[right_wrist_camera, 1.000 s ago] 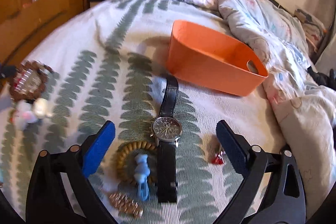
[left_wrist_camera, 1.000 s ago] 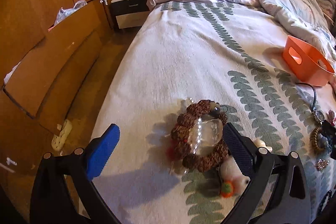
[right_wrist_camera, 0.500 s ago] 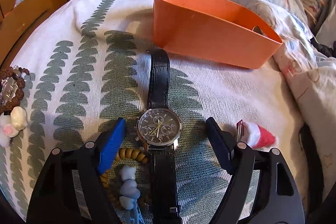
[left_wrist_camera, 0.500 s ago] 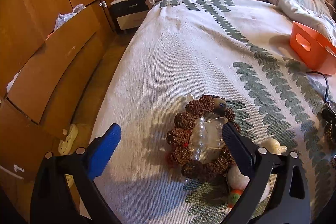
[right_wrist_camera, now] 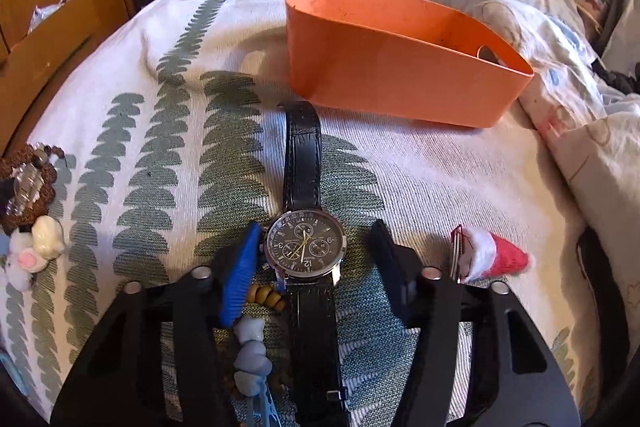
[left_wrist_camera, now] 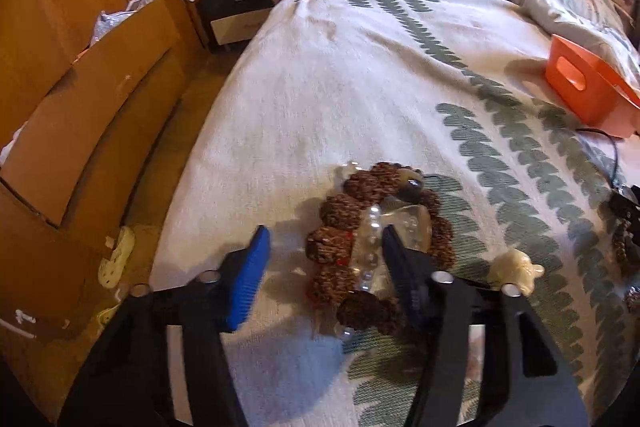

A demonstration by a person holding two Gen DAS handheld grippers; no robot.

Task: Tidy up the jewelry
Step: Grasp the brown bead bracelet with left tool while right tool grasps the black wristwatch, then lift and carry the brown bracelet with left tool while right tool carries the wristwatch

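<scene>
Both claws have just been closing. The left gripper now straddles the bead bracelet, jaws apart, while the right gripper brackets the watch; its left finger touches, right stays clear.

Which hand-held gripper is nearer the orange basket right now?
Right. The right hand-held gripper straddles the watch just in front of the orange basket. The left hand-held gripper sits at the brown bead bracelet, well across the bed.
</scene>
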